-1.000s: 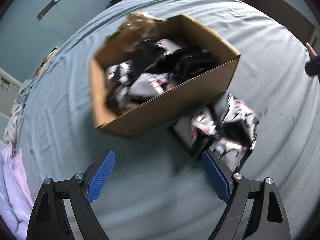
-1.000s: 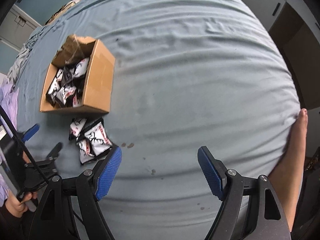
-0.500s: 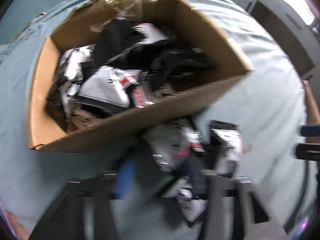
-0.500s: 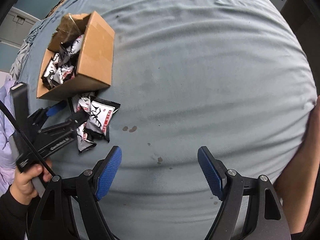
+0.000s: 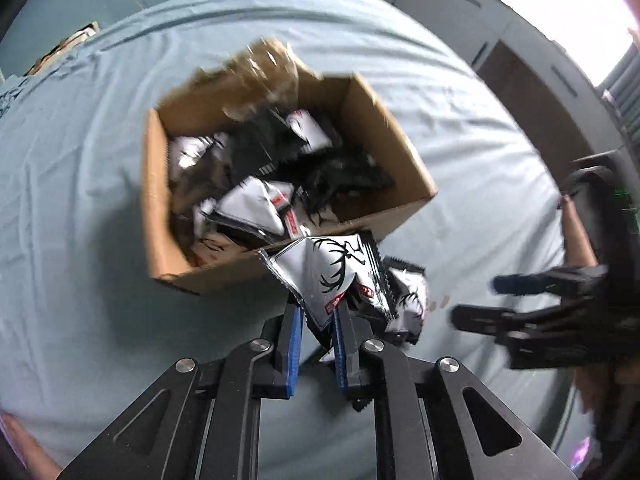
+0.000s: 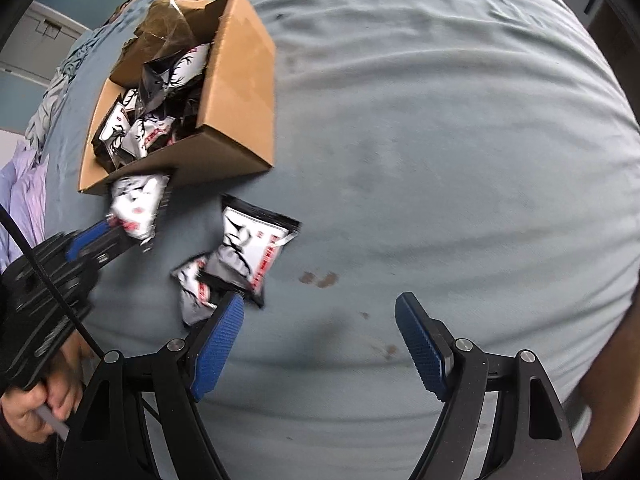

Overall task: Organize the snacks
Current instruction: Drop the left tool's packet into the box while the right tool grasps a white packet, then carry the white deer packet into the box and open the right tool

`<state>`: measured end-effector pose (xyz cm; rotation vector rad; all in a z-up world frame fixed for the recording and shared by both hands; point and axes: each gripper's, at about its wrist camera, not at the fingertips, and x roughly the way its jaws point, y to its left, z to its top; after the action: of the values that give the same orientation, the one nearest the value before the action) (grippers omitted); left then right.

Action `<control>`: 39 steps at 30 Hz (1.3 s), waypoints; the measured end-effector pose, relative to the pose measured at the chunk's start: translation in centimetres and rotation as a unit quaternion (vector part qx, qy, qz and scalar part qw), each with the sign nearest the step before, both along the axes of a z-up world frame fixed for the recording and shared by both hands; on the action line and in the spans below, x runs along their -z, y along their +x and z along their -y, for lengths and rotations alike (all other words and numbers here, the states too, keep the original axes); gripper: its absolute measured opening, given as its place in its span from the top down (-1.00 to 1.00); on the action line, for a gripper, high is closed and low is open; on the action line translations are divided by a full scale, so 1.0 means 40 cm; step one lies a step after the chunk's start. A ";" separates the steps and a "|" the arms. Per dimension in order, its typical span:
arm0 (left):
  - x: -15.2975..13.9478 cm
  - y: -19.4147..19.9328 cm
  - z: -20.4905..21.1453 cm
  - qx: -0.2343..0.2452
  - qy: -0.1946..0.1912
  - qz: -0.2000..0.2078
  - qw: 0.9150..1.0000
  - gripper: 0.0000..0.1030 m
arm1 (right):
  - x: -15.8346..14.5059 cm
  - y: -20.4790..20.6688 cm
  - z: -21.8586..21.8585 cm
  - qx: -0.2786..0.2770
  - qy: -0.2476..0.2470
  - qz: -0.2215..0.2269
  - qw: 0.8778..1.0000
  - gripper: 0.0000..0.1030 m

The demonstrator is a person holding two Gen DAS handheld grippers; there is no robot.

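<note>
An open cardboard box stands on the bed, filled with several black-and-white snack packets with an antler print. My left gripper has its jaws closing, and the blue pads pinch the lower edge of one snack packet, held off the sheet by the box's near wall. Two loose packets lie overlapped on the sheet beside the box. My right gripper hangs open just right of them, with nothing between its fingers.
The blue-grey bed sheet has small brown stains. Lavender cloth lies at the bed's left edge. A bare forearm is at the right rim. Grey cupboards stand beyond the bed.
The left gripper went from wide open to closed on a packet from the pile and lifted it beside the box. The right gripper came lower and nearer to the loose packets.
</note>
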<state>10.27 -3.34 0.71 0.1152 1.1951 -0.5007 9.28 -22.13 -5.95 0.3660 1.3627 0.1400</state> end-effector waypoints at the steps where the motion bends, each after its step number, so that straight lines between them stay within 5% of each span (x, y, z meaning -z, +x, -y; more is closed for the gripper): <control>1: -0.017 -0.002 -0.017 0.003 -0.013 0.011 1.000 0.74 | 0.009 0.012 -0.008 0.007 0.012 -0.003 1.000 -0.51; 9: -0.060 0.040 -0.126 -0.056 -0.038 0.050 0.996 0.74 | 0.095 0.095 -0.068 0.027 0.027 -0.024 0.999 -0.50; 11: -0.061 0.065 -0.147 -0.080 -0.044 0.054 0.994 0.74 | 0.085 0.100 -0.089 0.013 -0.015 -0.003 1.000 -0.02; 16: -0.046 0.128 -0.169 -0.131 -0.056 0.058 0.988 0.73 | 0.066 0.089 -0.103 -0.024 -0.010 0.021 0.999 0.12; 19: -0.026 0.147 -0.156 -0.151 -0.052 0.059 0.985 0.59 | 0.052 0.071 -0.092 -0.026 0.001 0.029 0.999 0.13; 20: -0.021 0.149 -0.160 -0.154 -0.053 0.055 0.985 0.29 | 0.042 0.067 -0.087 -0.026 0.004 0.034 0.999 0.13; 21: -0.022 0.146 -0.159 -0.156 -0.053 0.055 0.985 -0.12 | 0.025 0.065 -0.085 -0.026 0.008 0.042 0.999 0.13; 24: -0.042 0.134 -0.173 -0.162 -0.050 0.081 0.982 -0.59 | -0.035 0.056 -0.058 -0.018 0.028 0.075 0.997 0.13; 30: -0.047 0.107 -0.209 -0.167 -0.011 0.077 0.983 -0.67 | -0.176 0.073 -0.029 0.038 0.057 0.140 0.988 0.13; 35: -0.019 0.081 -0.261 -0.176 0.001 0.028 0.984 -0.67 | -0.271 0.086 -0.049 0.054 0.118 0.216 0.968 0.09; 39: -0.008 0.048 -0.288 -0.170 -0.027 0.006 0.985 -0.67 | -0.265 0.071 -0.081 0.031 0.066 0.213 0.974 -0.49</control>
<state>12.18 8.20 1.02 -0.1302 1.1585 -0.2316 12.11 -18.87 4.67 0.4612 0.9196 0.2432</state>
